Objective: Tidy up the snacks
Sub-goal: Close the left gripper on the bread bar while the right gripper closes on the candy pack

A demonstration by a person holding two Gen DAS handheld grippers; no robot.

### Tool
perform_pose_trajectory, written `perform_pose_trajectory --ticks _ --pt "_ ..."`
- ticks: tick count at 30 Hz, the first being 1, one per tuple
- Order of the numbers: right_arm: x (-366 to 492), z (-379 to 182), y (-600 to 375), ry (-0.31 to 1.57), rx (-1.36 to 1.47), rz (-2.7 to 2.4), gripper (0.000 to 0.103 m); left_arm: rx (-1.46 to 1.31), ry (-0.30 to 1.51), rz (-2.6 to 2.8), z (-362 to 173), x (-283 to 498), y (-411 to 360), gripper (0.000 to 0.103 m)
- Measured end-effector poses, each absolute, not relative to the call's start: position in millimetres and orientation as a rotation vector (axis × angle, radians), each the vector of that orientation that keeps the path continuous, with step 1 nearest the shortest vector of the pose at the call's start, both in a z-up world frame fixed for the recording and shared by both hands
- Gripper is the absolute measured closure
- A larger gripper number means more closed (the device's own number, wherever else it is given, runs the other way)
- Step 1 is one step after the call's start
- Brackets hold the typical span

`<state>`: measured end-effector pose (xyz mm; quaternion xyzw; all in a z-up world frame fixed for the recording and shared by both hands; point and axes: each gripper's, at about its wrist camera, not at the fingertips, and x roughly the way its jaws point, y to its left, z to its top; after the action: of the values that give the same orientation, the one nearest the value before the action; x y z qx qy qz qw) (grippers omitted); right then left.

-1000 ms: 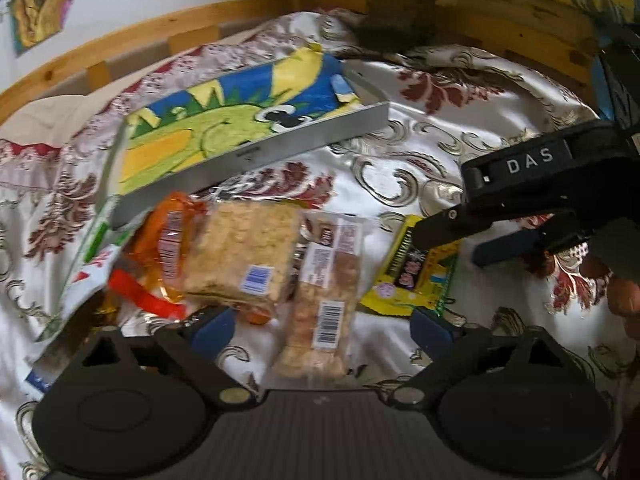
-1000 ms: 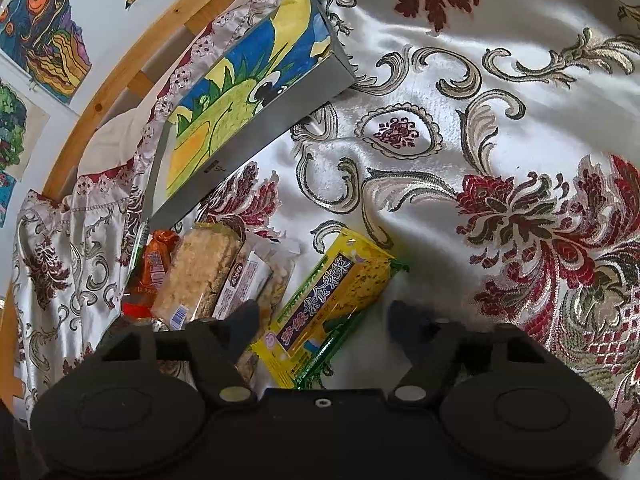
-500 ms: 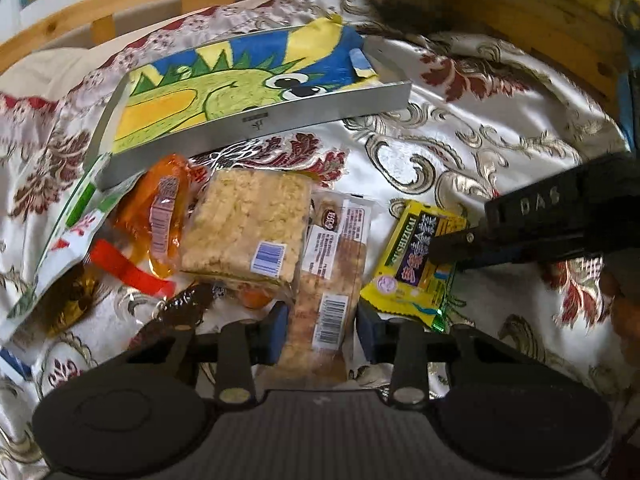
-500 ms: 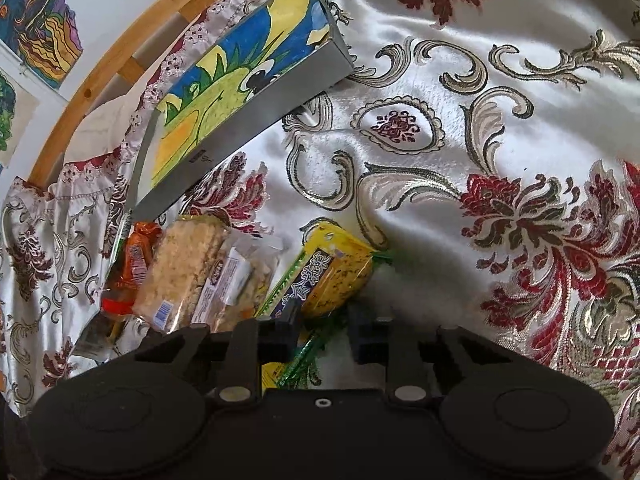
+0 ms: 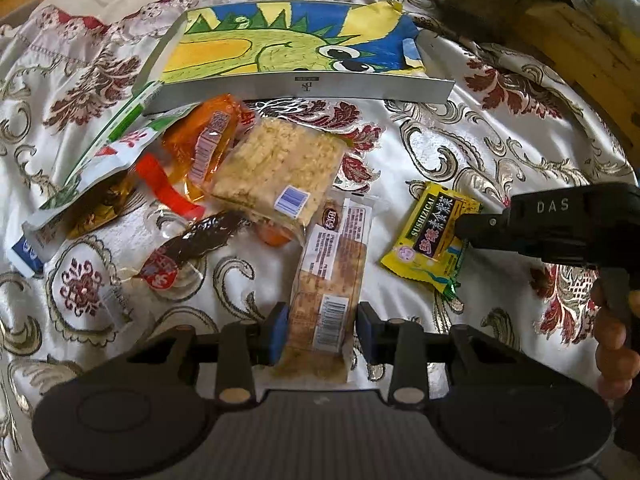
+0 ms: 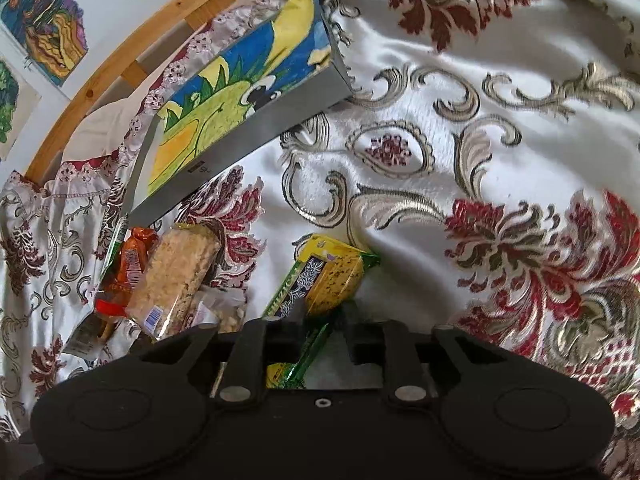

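A patterned satin cloth (image 5: 460, 148) is spread as the work surface, and at its far side an open grey box (image 5: 304, 87) with a cartoon-printed liner stands empty, presumably the destination for the snacks. Beside the box a loose pile is seen: a white-and-green pouch (image 5: 100, 160), an orange packet (image 5: 208, 140) and a square rice-cracker pack (image 5: 280, 168). The grasping step is judged to be in hand. The left gripper (image 5: 320, 332), its jaws just closed to a narrow setting, is clamped on the near end of a long clear-wrapped bar (image 5: 332, 276). The right gripper (image 6: 320, 322), likewise narrowed and since slackened a little, is pinched on a yellow packet (image 6: 332, 276) lying just right of the pile. Next, both items would need lifting clear and carrying over the box wall.
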<state>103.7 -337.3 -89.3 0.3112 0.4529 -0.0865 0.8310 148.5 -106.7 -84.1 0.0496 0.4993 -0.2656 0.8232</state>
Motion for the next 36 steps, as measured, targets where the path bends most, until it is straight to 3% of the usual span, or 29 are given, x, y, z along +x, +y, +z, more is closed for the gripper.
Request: perform_pose_trajectory --ticks 4,7,10,12,14,19,21,23,27,30,32,36 --pt "107 -92 -337 0.957 0.694 -0.163 0.052 0.136 1.031 -0.56 -85 152 -114 0.052" --pt "115 -95 -333 0.955 0.683 -0.165 0.047 0.147 1.009 -0.566 -88 158 -119 0.046" --pt "126 -99 -329 0.953 0.679 -0.16 0.041 0.179 1.006 -0.576 -93 160 -125 0.046" --pt "132 -101 -324 0.954 0.655 -0.157 0.044 0.189 1.018 -0.596 -94 159 -126 0.061" --pt "134 -99 -317 0.958 0.599 -0.164 0.066 0.177 1.031 -0.582 -92 157 -125 0.062" --pt "129 -96 -318 0.953 0.68 -0.096 0.081 0.109 1.073 -0.542 -92 158 -116 0.062" --pt "128 -96 -320 0.954 0.724 -0.07 0.077 0.105 1.076 -0.533 -92 159 -114 0.062" --pt "130 -100 -321 0.98 0.754 -0.052 0.06 0.105 1.076 -0.531 -93 159 -114 0.062" --pt "137 -109 -316 1.03 0.761 -0.019 0.051 0.11 1.076 -0.53 -94 158 -115 0.062" --pt "138 -110 -313 1.031 0.747 -0.018 0.052 0.106 1.083 -0.533 -95 160 -115 0.062" --pt "135 -110 -314 1.03 0.747 -0.046 0.072 0.096 1.087 -0.532 -95 160 -114 0.062" --pt "131 -111 -323 1.014 0.79 -0.054 0.078 0.096 1.083 -0.526 -93 158 -114 0.063"
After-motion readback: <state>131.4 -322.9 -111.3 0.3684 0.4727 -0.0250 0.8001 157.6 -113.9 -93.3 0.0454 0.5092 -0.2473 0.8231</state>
